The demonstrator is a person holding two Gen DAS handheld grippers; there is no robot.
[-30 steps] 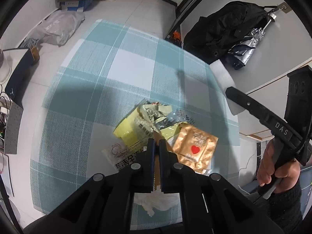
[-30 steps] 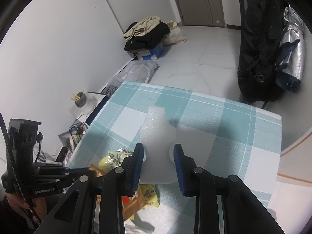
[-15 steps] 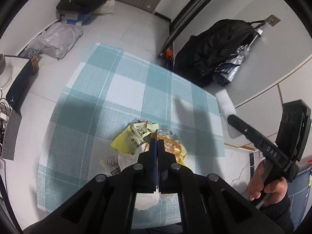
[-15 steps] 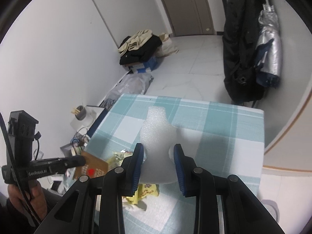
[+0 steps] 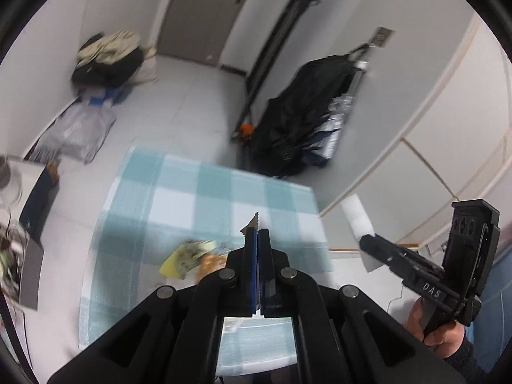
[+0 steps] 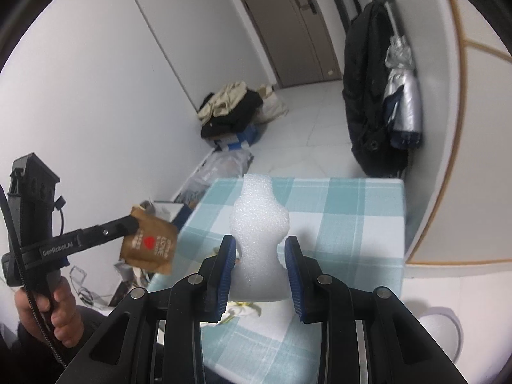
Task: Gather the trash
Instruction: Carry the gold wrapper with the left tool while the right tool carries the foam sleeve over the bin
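The left gripper has its jaws pressed together on the brown wrapper, whose serrated corner pokes out just past the fingertips in the left wrist view. The right gripper has its jaws part-way open, with the white foam piece pinched at its narrow waist between the blue pads.

The brown wrapper is a crumpled kraft-coloured sachet with a red heart and pale lettering; it hangs in the air off the left edge of the checked tablecloth, clear of the table. The foam piece is bright white, finely pebbled and hourglass-shaped, held upright above the tablecloth's near half.

Only the right wrist view shows the sachet's printed face and the left gripper side on, a bare hand around its grip. Only the left wrist view shows the leftover litter on the tablecloth: a yellow wrapper, blurred, with an orange-brown scrap just beside it, both near the cloth's near edge. That view also shows the right gripper from the side, off the tablecloth's right edge, the foam jutting from its tip.

A black coat hangs on the wall beyond the tablecloth's far right corner.
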